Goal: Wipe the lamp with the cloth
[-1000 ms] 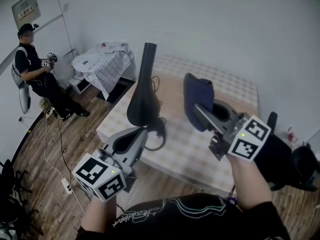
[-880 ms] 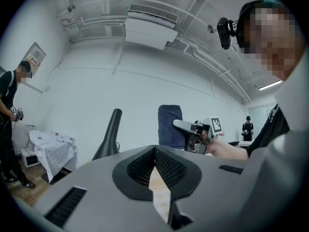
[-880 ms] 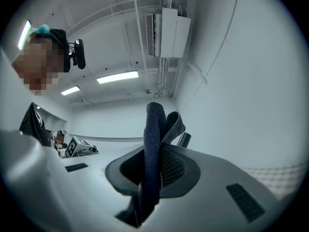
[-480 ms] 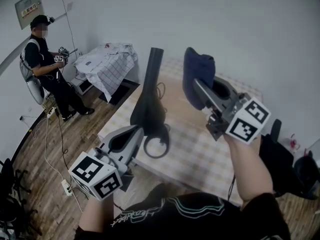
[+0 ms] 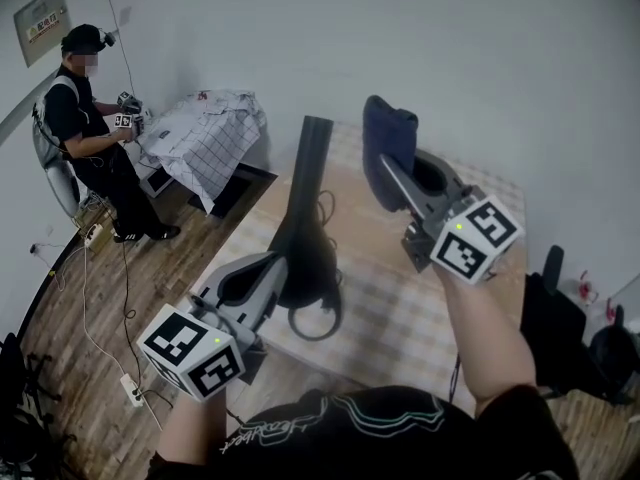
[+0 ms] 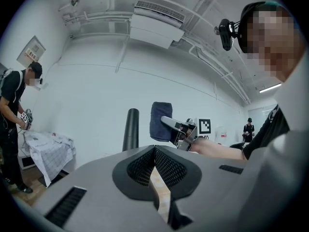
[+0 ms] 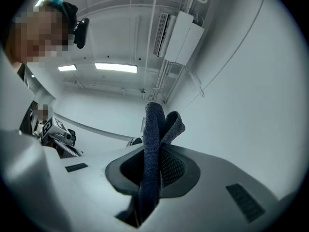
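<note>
Black lamp (image 5: 305, 228), navy cloth (image 5: 385, 153), checks underneath.
The table (image 5: 390, 303) wears a beige-and-white check; the grey left gripper (image 5: 282, 265) and right gripper (image 5: 392, 178) carry black-and-white square markers; the corner sheet (image 5: 205, 133) is white with a grey grid, the floor (image 5: 90, 308) brown wood.

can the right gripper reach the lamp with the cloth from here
Probably yes: the right gripper holds the cloth up beside the lamp, nothing between them; the left gripper sits lower, out of the way.

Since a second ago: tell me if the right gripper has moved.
Yes. The right gripper has risen with the cloth, from beside the lamp's middle to near its top.
</note>
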`<state>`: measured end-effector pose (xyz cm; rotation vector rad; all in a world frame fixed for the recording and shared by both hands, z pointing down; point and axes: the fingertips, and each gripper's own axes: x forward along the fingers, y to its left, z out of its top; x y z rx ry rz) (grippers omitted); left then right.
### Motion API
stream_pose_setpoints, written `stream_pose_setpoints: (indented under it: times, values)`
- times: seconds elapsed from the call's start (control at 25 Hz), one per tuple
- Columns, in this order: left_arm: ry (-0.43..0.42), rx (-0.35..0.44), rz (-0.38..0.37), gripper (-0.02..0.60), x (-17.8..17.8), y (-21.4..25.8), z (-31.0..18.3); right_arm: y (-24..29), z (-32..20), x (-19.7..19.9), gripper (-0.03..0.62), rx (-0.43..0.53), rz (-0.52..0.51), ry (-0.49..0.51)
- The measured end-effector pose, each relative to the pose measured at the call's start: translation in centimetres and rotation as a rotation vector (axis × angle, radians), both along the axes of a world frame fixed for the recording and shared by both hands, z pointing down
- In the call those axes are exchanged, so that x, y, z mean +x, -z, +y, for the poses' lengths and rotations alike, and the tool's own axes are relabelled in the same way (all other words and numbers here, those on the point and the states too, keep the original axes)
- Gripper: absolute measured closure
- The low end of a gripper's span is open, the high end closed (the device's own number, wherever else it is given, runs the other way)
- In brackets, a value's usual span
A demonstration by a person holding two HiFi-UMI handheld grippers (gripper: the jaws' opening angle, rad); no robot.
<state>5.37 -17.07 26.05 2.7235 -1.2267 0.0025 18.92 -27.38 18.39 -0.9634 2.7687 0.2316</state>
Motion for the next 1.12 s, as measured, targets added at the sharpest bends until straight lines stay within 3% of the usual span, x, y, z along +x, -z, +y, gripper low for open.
stream_pose_setpoints:
  times: [0.44,1.12]
  values:
    - [0.003,-0.047,-0.01,0.58,-1.4,-1.6,-3.9,-1.2,-3.7,-2.3,0.542,0.025,-0.006,0.017]
    - [-0.003,-0.083,-0.021,0.58,-1.9,-3.4,-5.3,-3.7,-3.4,-5.3,0.542,0.048,0.004,0.095]
